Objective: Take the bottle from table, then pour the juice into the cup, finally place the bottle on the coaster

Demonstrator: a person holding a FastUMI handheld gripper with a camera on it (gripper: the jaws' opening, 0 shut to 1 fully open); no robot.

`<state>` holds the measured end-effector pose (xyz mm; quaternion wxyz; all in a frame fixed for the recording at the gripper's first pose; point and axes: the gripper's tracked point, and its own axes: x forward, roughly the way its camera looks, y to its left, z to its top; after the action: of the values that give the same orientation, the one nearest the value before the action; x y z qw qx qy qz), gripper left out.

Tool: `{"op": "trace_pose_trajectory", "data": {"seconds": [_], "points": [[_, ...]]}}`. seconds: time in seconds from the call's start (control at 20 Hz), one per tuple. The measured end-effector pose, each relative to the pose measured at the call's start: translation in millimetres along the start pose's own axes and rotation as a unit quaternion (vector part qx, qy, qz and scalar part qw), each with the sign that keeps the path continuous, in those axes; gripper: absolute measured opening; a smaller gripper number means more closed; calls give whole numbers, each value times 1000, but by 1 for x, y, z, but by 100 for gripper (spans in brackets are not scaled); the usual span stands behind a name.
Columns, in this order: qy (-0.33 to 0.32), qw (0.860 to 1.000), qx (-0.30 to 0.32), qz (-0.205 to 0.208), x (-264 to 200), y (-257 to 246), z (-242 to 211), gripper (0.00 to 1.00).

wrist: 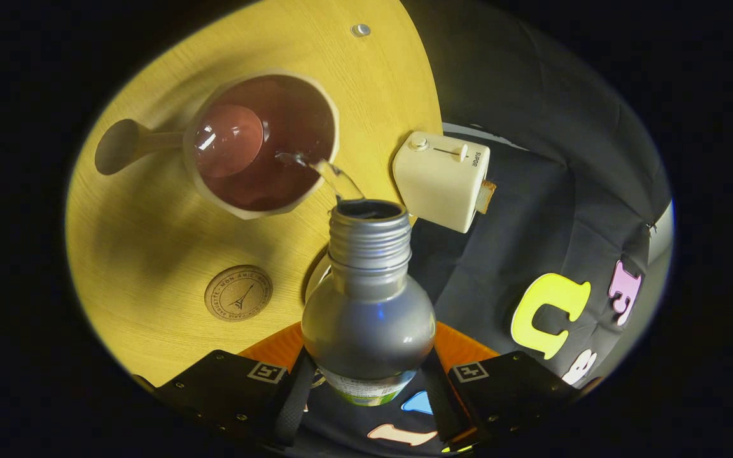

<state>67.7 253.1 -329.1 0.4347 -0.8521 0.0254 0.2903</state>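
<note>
Gripper view: the gripper (pixel 366 381) has both fingers clamped on the bottle (pixel 368 318), tipped forward, a clear stream arcing just ahead into the cup (pixel 261 143). Best to hold the tilt steady over the rim. The coaster (pixel 238 292) waits ahead-left on the wooden table (pixel 150 242); a toaster (pixel 441 180) sits ahead-right.

The round coaster (pixel 238 292) on the counter (pixel 150 242) bears a small tower emblem ringed by lettering too fine to read. The cream toaster (pixel 439 181) carries a short word beside its lever, unreadable at this angle.
</note>
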Motion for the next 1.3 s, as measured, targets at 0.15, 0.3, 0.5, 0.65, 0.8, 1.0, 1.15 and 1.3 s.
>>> {"op": "trace_pose_trajectory", "data": {"seconds": [0.15, 0.3, 0.5, 0.65, 0.8, 1.0, 1.15, 1.3], "points": [[-1, 1000, -11, -2, 0, -3, 1, 80], [-1, 1000, -16, -3, 1, -4, 2, 80], [-3, 1000, -26, -6, 1, -6, 3, 79], [-4, 999, -33, -8, 2, -9, 2, 80], [-4, 999, -41, -10, 3, -10, 2, 80], [-5, 999, -50, -18, 2, -15, 2, 79], [-2, 998, -59, -24, 2, -18, 1, 79], [2, 997, -70, -30, 2, -22, 1, 80]]}}
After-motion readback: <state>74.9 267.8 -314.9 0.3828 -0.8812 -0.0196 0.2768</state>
